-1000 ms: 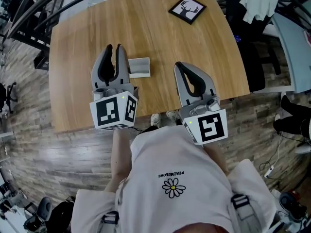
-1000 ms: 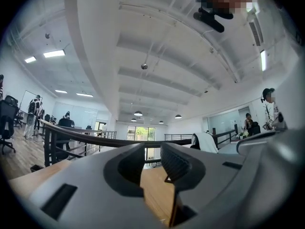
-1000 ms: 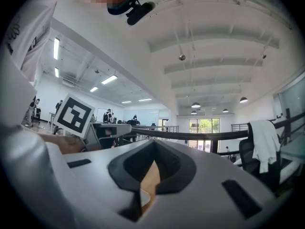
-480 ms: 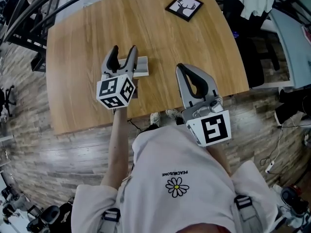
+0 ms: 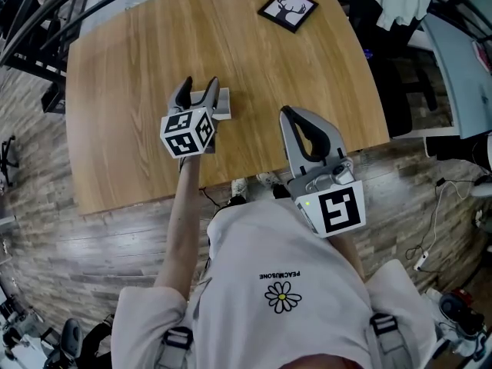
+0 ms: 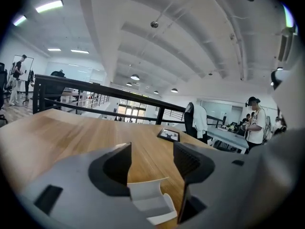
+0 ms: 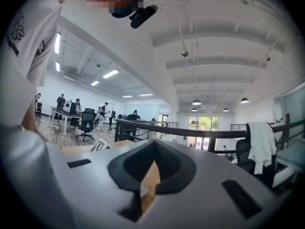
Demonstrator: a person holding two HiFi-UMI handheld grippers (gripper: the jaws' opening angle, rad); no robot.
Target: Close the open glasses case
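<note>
My left gripper has dropped toward the counter, jaws just spread, with the open glasses case low between them at eleven o'clock, untouched. The right gripper idles pressed together. Lid-closing likely comes next.

One wooden table holds one open glasses case, just toward six o'clock from its middle, and one framed deer picture at its one o'clock corner. Two grippers work above it: the left gripper at eleven o'clock in the head view and the right gripper at one o'clock. Each bears one marker cube, two in all. One white garment drapes one dark chair at two o'clock. Background figures are too small to count.
</note>
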